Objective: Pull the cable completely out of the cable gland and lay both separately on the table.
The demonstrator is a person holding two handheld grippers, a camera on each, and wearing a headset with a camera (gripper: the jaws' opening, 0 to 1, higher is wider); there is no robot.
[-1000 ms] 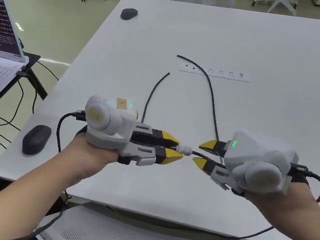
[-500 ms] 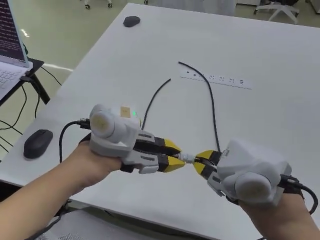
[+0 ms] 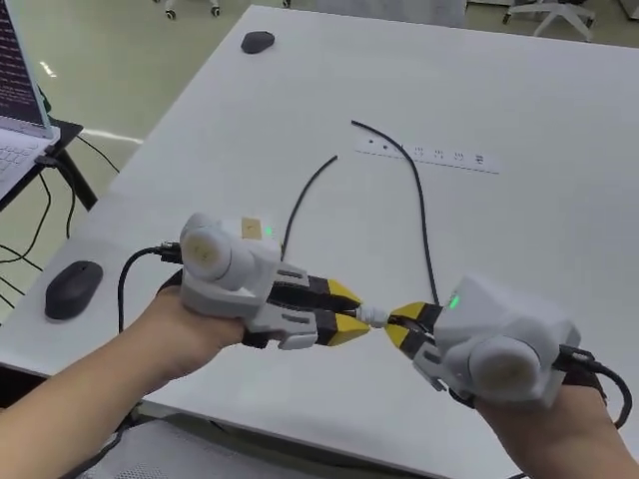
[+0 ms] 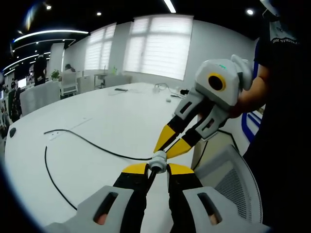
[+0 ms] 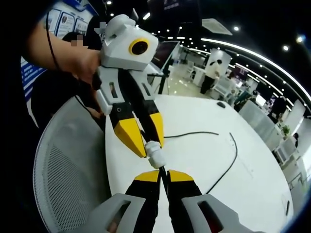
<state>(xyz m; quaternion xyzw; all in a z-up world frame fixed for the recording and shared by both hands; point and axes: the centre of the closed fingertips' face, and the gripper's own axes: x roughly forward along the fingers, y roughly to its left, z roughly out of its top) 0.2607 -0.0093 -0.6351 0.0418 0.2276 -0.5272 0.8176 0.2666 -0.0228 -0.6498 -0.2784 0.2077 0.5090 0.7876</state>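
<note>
Head view is showing both grippers held up over the near edge of the white counter (image 3: 519, 100), tip to tip. The left gripper (image 3: 351, 310) is coming in from the left in the person's left hand (image 3: 185, 324), and its yellow-tipped jaws are pinching the small white cable gland (image 3: 373, 317). The right gripper (image 3: 399, 324) is facing it from the right, with its jaws closed on the black cable (image 3: 423, 210) just beside the gland. The gland is hanging in the air between the two sets of tips, with the cable threaded through it.

From the right gripper the cable is running away across the counter and is ending near a socket strip (image 3: 429, 155) set into the surface. Another black stretch (image 3: 305, 195) is lying on the counter and is passing behind the left gripper.

Left gripper view is showing the gland (image 4: 158, 162) seated between its own jaws, with the cable running down between them. The right gripper's tips (image 4: 169, 145) are touching the gland from beyond.

Right gripper view is showing the cable clamped between its own jaws, the gland (image 5: 154, 154) just ahead of them, and the left gripper's tips (image 5: 146, 138) gripping the gland.

A dark mouse (image 3: 258, 41) is lying at the counter's far end, and another one (image 3: 73, 288) is sitting near its left edge.
</note>
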